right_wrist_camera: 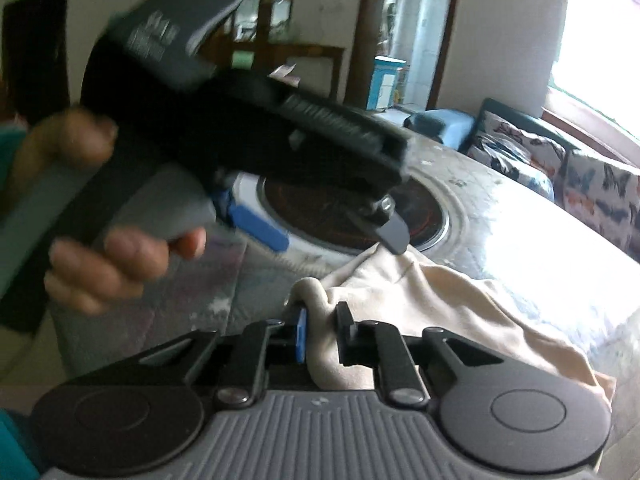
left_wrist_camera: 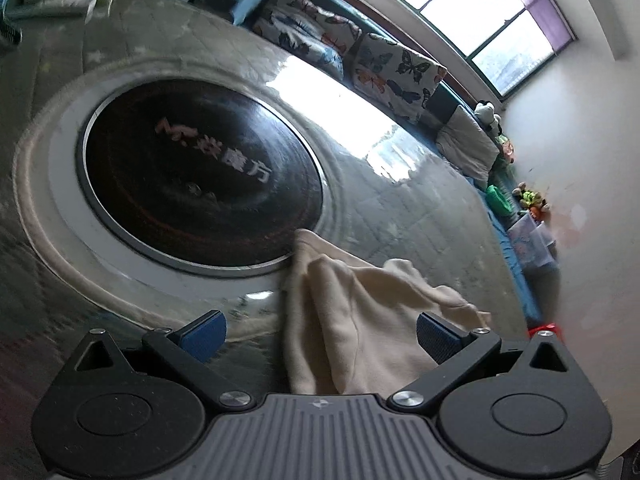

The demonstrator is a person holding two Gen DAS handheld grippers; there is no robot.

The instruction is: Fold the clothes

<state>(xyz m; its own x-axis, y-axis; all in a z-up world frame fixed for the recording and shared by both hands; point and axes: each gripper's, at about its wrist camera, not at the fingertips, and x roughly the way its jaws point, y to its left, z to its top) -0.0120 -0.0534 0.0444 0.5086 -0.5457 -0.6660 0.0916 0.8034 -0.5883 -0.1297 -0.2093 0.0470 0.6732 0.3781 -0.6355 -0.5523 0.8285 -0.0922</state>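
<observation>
Cream garment point(right_wrist_camera: 420, 300), soft fleecy knit, rumpled on the bench point(left_wrist_camera: 400, 208) beside the round black hob point(left_wrist_camera: 200, 176). Right hand-held gripper point(right_wrist_camera: 322, 332) clamps a bunched fold. Left hand-held gripper point(left_wrist_camera: 320, 338) spread wide, nothing held, cloth just ahead and below, trailing toward its right finger

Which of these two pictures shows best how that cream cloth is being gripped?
The right wrist view: the right gripper has its fingers shut on a bunched fold of the cream cloth. The left wrist view shows the cloth lying ungripped between the open left gripper.
</observation>
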